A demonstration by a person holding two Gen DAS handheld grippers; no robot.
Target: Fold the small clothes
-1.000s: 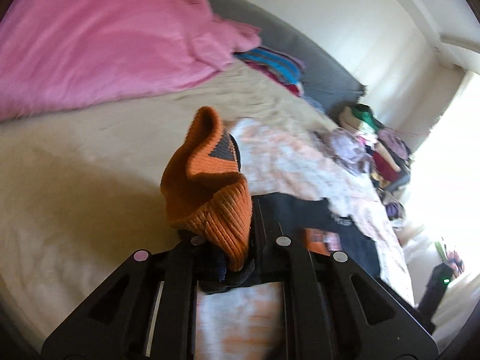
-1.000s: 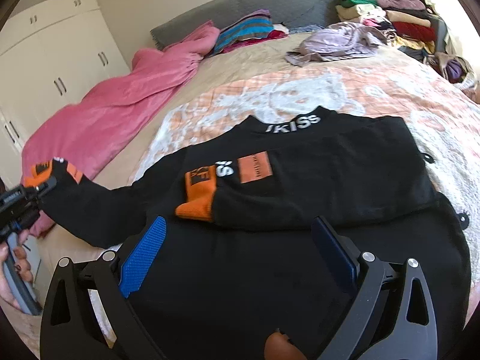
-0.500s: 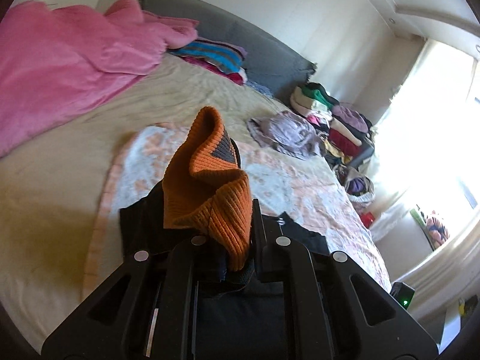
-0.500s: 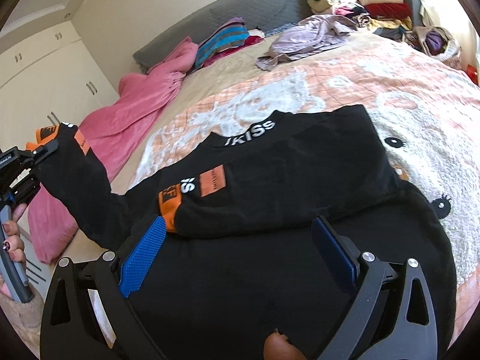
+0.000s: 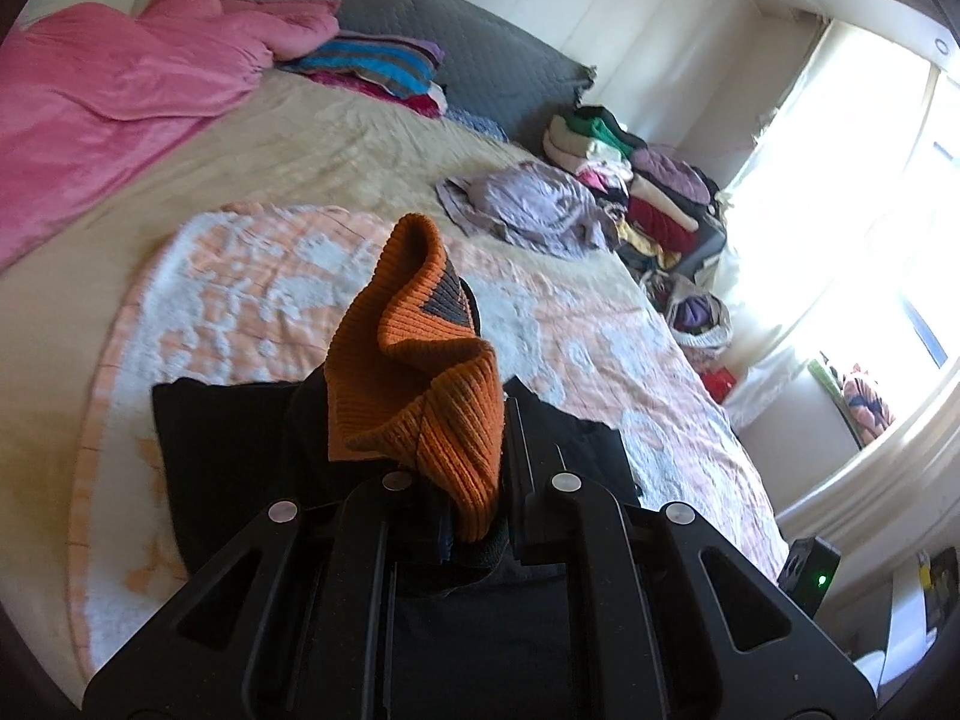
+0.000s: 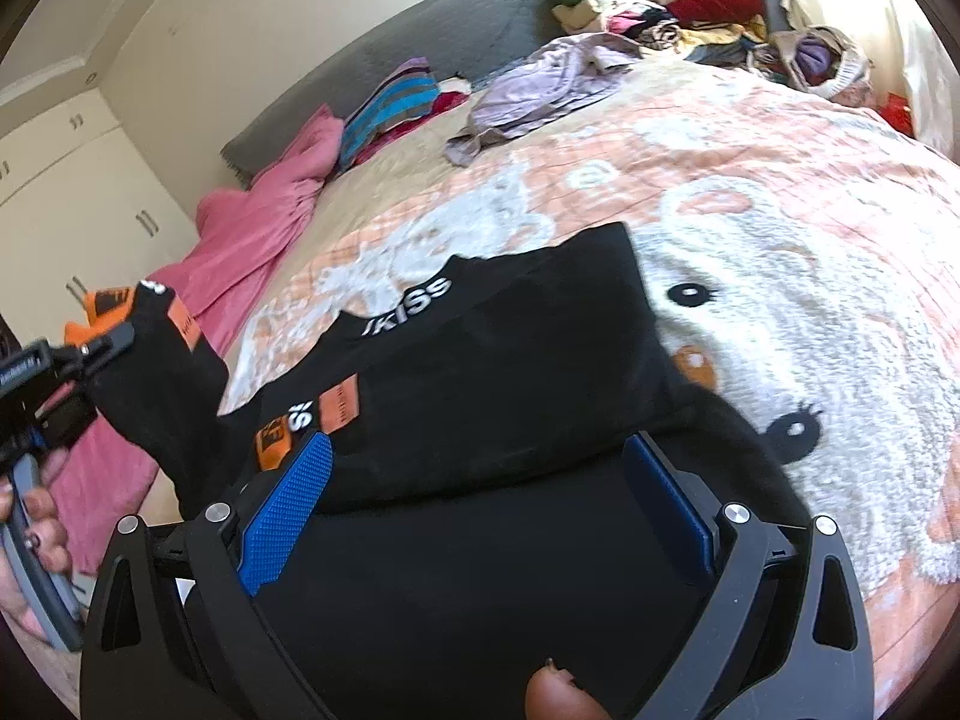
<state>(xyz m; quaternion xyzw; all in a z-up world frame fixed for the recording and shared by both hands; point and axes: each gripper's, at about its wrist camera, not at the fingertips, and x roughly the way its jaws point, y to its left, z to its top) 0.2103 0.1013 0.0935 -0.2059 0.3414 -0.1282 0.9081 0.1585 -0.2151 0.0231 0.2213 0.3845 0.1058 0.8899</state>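
Observation:
A black sweater [image 6: 510,360] with white lettering at the collar lies on the peach and white blanket [image 6: 780,228]. One sleeve is folded across its chest, orange cuff [image 6: 273,444] showing. My left gripper [image 5: 468,468] is shut on the other sleeve's orange ribbed cuff [image 5: 414,372], which bunches up above the jaws. In the right wrist view the left gripper [image 6: 90,348] holds that sleeve [image 6: 162,396] raised at the sweater's left side. My right gripper [image 6: 480,480] stands open just over the sweater's lower half, its blue pads [image 6: 288,504] wide apart with nothing gripped.
A pink duvet [image 5: 90,108] fills the far left of the bed. Striped folded clothes [image 5: 372,60] lie by the grey headboard [image 5: 480,60]. A lilac garment [image 5: 528,204] is crumpled beyond the blanket. A pile of clothes [image 5: 648,192] sits by the bright window [image 5: 870,210]. White wardrobe doors [image 6: 72,210] stand at the left.
The left gripper has carried the cuff from out over the bare sheet to above the sweater, lifting the sleeve. The right gripper has slid sideways and rolled, still open.

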